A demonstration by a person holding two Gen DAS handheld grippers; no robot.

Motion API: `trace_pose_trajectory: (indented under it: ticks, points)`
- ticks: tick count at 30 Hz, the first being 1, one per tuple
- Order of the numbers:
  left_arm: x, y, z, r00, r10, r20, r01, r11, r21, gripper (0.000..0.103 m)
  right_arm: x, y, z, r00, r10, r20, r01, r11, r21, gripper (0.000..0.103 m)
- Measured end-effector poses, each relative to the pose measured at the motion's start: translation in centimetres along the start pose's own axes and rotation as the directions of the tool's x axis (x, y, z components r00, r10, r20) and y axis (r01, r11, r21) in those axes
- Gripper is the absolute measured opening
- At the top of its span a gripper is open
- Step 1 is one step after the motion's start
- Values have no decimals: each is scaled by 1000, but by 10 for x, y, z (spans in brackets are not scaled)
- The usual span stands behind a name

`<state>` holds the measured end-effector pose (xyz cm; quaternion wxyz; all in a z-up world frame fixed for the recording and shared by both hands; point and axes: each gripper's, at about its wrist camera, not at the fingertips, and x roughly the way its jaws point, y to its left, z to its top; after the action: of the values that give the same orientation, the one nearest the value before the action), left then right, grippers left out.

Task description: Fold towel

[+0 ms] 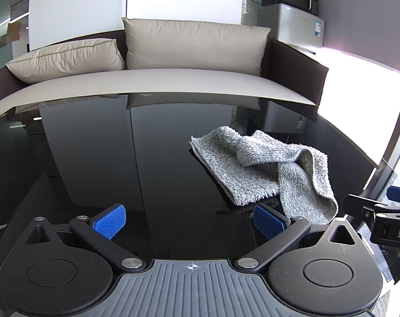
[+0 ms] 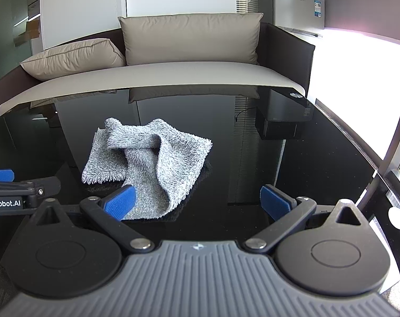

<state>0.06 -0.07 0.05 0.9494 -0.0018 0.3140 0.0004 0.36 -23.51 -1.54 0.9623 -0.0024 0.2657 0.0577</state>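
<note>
The left gripper (image 1: 189, 223) and the right gripper (image 2: 197, 203) are being held wide apart and empty above the black surface (image 1: 120, 158). Just beyond them, the grey towel (image 2: 150, 158) is being left crumpled on it, with a sofa (image 2: 173, 74) being seen behind.

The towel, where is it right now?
The grey towel lies crumpled on the black glass table, right of centre in the left wrist view and left of centre in the right wrist view, between both open grippers, in front of the sofa.

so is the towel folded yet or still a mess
Not folded: the grey towel lies crumpled on the black glass table, one part flat, the rest twisted into a raised loop. Neither gripper holds it.
</note>
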Motion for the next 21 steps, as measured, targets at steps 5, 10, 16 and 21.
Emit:
trace_pose_trajectory:
  ticks: [5,10,16,21]
  points:
    - [3,0,3,1000,-9,-3,9,1000,-10,102,3,-2,1,1000,14,-22,-13,1000,24,103]
    - [8,1,0,1000,-18,-3,18,1000,-10,102,0,0,0,1000,8,-11,-8,1000,23,103]
    - [14,5,-3,1000,-20,2,20,1000,-5,102,1,2,0,1000,3,-9,-3,1000,10,103]
    - [15,4,-7,1000,-21,7,21,1000,3,102,0,1,0,1000,3,-7,-3,1000,10,103]
